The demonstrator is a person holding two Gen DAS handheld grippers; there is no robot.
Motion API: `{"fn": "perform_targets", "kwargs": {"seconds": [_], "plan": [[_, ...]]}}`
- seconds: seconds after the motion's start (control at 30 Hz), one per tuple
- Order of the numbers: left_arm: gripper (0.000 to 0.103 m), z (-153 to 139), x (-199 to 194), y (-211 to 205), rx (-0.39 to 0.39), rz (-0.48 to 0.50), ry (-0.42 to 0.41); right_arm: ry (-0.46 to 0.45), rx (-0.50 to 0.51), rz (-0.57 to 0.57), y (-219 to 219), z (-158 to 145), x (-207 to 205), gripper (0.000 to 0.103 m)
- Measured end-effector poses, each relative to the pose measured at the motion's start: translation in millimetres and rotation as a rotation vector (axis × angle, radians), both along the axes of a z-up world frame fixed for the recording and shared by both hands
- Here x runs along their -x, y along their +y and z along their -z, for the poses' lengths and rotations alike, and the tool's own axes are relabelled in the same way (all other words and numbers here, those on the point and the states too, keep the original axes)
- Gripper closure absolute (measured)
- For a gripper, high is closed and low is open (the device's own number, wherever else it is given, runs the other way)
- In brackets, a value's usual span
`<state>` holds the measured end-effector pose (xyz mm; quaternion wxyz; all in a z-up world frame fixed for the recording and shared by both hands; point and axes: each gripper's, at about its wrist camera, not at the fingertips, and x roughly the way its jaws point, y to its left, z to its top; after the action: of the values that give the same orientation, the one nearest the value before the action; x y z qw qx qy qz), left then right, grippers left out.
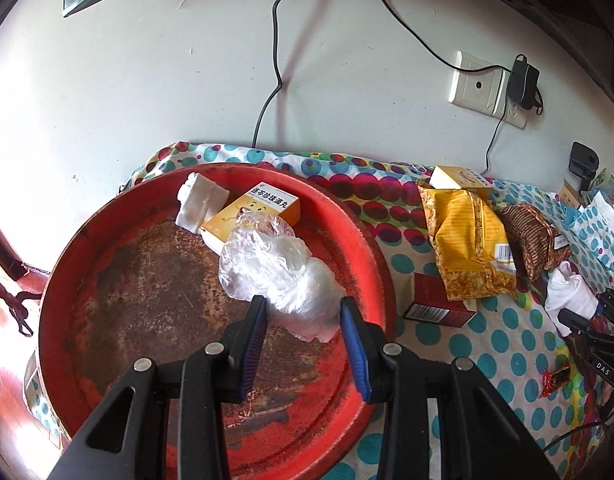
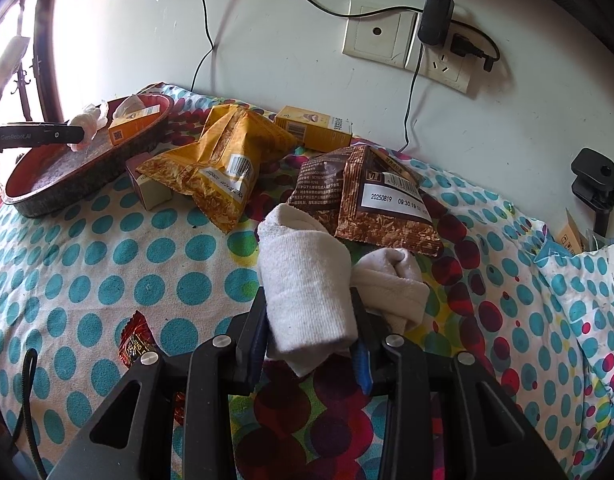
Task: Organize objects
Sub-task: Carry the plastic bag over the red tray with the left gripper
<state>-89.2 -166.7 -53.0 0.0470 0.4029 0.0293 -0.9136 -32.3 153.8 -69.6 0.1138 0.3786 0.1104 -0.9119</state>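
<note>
Left wrist view is showing the left gripper [image 1: 303, 312] hanging over the red tray [image 1: 371, 248], its jaws pinching the crumpled clear plastic bag [image 1: 279, 276], which is sitting in the tray beside a yellow box [image 1: 253, 210]. Across the spotted surface [image 2: 107, 248], the right gripper [image 2: 311, 316] is pinching a rolled white sock [image 2: 307, 280]. Judging by this, tray loading is under way; next, the sock probably needs carrying over the snack bags [image 2: 223, 164] to the tray.
</note>
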Motion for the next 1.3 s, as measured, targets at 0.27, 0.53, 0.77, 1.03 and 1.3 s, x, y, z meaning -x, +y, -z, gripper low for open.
{"fn": "perform_targets", "kwargs": {"seconds": [0.27, 0.53, 0.77, 1.03, 1.3], "plan": [[0.065, 8, 9, -17, -0.027, 0.005, -0.024, 0.0, -0.009, 0.001, -1, -1, 0, 0.068], [0.065, 31, 16, -31, -0.048, -0.004, -0.078, 0.0, -0.016, 0.001, -3, -1, 0, 0.068], [0.065, 37, 16, -39, -0.061, -0.001, -0.085, 0.001, -0.036, 0.002, -4, 0, 1, 0.068], [0.065, 41, 17, -46, -0.051, -0.016, -0.1, 0.003, -0.044, 0.004, -5, 0, 0, 0.068], [0.063, 41, 16, -46, -0.027, -0.03, -0.102, 0.004, -0.045, 0.004, -6, 0, 1, 0.068]]}}
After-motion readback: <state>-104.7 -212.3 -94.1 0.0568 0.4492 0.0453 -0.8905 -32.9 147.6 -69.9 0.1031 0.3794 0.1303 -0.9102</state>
